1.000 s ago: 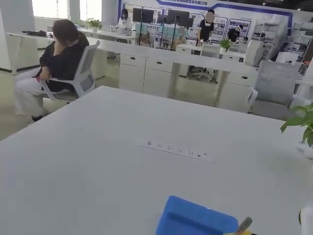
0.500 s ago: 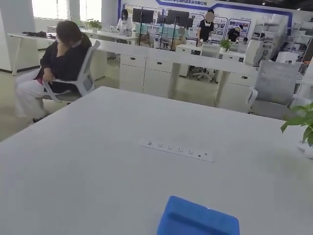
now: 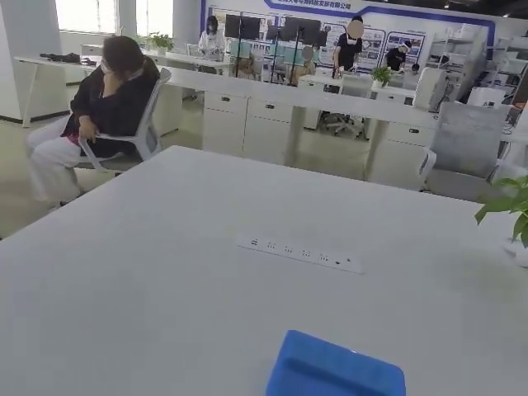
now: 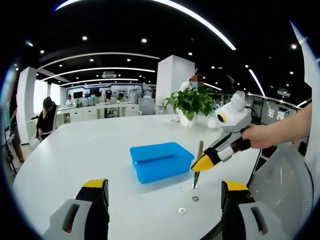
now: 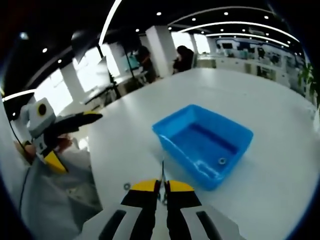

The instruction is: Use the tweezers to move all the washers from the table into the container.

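Low in the right gripper view, tweezers [image 5: 162,172] are clamped by the right gripper [image 5: 161,186] near washers [image 4: 195,198] (one is seen in the container [image 5: 202,142]). The left gripper [image 4: 164,185] is held with jaws spread, empty.

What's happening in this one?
A person works two handheld grippers at a white table. The right gripper is shut on tweezers, tips down among three washers beside the blue container. One washer lies in the container. The left gripper hangs open, holding nothing.
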A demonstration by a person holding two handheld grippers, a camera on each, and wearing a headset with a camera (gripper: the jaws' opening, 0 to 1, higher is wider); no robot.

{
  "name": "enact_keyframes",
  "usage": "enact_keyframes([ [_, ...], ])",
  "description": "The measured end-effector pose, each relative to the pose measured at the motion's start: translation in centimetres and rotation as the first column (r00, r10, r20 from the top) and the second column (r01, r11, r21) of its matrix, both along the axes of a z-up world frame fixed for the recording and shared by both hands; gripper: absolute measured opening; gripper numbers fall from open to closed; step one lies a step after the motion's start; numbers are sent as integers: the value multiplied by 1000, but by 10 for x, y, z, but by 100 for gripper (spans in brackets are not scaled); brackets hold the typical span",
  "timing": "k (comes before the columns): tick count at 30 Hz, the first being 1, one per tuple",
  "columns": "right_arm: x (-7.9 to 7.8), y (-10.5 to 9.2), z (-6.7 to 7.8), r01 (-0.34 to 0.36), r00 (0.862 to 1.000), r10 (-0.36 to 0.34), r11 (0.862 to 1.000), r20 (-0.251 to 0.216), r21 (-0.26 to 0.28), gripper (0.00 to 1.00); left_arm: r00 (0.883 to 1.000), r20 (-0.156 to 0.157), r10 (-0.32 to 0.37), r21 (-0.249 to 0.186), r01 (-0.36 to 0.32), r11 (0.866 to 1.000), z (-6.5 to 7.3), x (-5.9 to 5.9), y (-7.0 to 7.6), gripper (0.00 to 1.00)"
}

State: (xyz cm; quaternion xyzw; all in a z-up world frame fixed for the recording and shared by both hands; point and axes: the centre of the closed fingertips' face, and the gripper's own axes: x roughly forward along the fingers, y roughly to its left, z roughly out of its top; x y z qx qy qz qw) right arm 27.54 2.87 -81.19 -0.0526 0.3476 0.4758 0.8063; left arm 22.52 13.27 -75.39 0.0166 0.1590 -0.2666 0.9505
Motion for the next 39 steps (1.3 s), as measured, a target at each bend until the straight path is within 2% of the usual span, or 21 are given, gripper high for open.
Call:
enact_keyframes([
  [5,-5,2,0,-58,996,62,997,63,-49,3,1000,-2,-3,0,3,1000,0,0,0,95],
  [11,-14,8,-1,-147,978,162,983,129,-113,4,1000,-5,-8,4,8,1000,-1,-1,-1,94],
  [15,-17,9,-1,-181,963,209,969,170,-170,4,1000,-4,-8,5,8,1000,-1,-1,-1,94],
  [17,-14,7,-1,-197,946,245,954,213,-227,4,1000,-4,-6,4,6,1000,-1,-1,-1,94],
  [18,-14,6,-1,-196,941,253,949,226,-245,4,1000,-3,-6,4,6,1000,-1,-1,-1,94],
  [19,-13,3,-4,-194,936,264,939,233,-283,4,1000,-5,-6,4,6,1000,-1,-1,-1,94],
  [20,-14,4,-5,-198,936,266,939,231,-280,4,1000,-6,-6,5,6,1000,-1,-1,-1,94],
  [22,-17,9,-3,-190,953,231,959,194,-209,4,1000,-7,-8,6,8,1000,-2,-1,-1,94],
  [24,-11,6,-3,-166,958,206,966,199,-198,4,1000,-7,-10,7,10,1000,-2,-1,-2,94],
  [26,-6,3,-3,-123,972,152,978,177,-167,4,1000,-10,-9,10,9,1000,-3,-1,-1,93],
  [29,-1,-2,-4,-78,985,96,989,144,-124,4,1000,-11,-6,6,6,1000,-3,-1,-1,93],
  [35,-1,-3,-5,-92,984,109,988,140,-124,3,1000,-10,-12,4,13,1000,-3,-1,-2,93],
  [39,-2,2,-6,-127,973,154,980,174,-156,2,1000,-11,-12,4,12,1000,-4,-1,-2,93],
])
